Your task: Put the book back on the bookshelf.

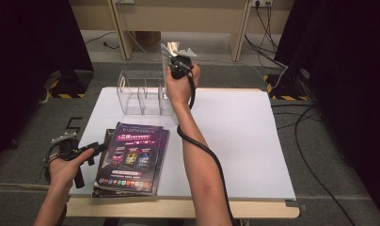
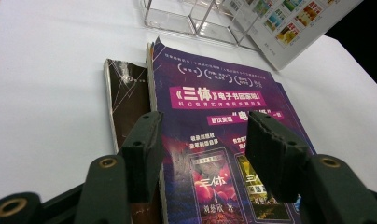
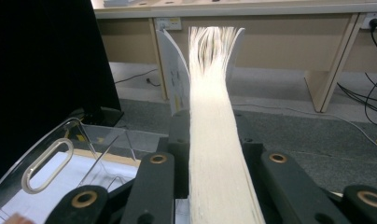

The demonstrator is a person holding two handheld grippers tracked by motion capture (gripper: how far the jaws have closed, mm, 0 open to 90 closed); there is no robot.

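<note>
White sheeting covers the table (image 1: 244,141), which stands on grey carpet with cables and dark curtains at both sides. Clamped between the right gripper's (image 3: 210,135) jaws, a book (image 3: 214,140) fans open beyond their tips, with a clear rack (image 1: 141,94) below and beside them. Under the left gripper's (image 2: 200,140) parted, empty jaws lies a purple stack (image 1: 129,157), the bare half of the table stretching beyond.
</note>
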